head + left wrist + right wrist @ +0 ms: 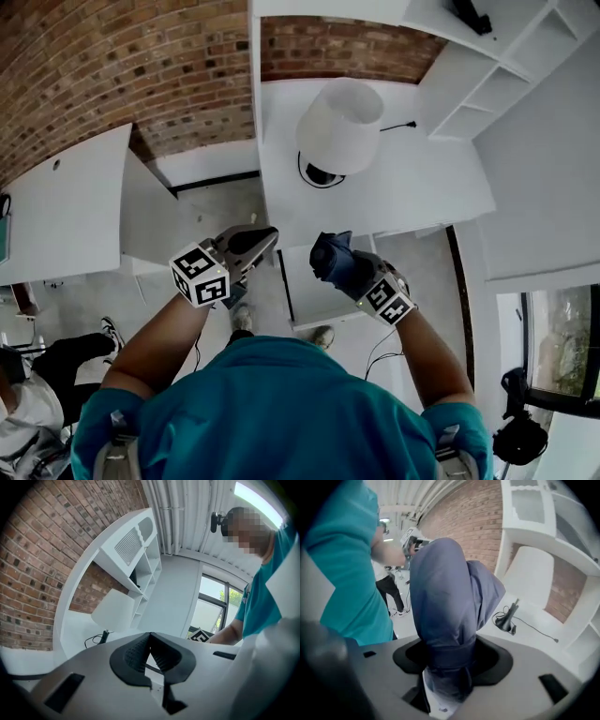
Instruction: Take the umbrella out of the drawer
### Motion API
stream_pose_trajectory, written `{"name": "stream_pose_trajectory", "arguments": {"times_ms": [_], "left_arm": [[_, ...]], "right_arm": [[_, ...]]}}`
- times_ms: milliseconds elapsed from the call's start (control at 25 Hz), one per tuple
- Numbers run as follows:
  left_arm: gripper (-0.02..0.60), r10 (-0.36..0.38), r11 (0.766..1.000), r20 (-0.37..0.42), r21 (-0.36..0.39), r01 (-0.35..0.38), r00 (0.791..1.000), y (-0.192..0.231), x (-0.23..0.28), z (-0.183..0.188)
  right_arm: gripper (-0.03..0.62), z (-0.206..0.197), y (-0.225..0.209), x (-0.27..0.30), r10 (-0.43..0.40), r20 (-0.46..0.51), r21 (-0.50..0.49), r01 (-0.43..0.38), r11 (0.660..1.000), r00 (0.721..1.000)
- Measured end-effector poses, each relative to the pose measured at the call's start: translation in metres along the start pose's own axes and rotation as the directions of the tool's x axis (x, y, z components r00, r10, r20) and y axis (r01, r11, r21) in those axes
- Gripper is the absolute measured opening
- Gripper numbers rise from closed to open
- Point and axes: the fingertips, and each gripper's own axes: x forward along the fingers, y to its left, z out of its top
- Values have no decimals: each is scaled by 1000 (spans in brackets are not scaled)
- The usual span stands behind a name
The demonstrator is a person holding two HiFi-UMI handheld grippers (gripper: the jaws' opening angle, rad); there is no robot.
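The umbrella point(445, 597) covers most of the right gripper point(451, 665), whose jaws clench it above the drawer point(314, 305), itself half hidden. The left gripper point(150, 654) has its jaws clenched, empty. A lamp point(339, 127) stands on the surface point(422, 178) beyond.

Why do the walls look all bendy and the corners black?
Left gripper view: the wide lens bends the brick wall, corners go black, the window glows bright. Right gripper view: same black corners, the close umbrella looks huge. Head view: the shelves lean outward.
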Motion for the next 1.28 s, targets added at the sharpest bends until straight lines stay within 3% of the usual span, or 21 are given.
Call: {"name": "stream_pose_trajectory", "arguments": {"times_ms": [200,600,1080,1280], "left_arm": [[12,-24,999,45,49,22,999,-22,2,46],[12,-76,989,110,134,61,991,-58,25,113],[12,-90,979,159,193,59,983,-72,42,181],[12,-108,967,163,244,66,981,-83,49,203]], "right_arm": [[264,40,-27,-68,-122,159,181,92,979,980],[264,89,-87,-202,-339,360,363,205,909,869],[264,125,-133,-308,-490,461,500,240,832,740],[264,140,-146,-340,-524,474,519,257,816,707]]}}
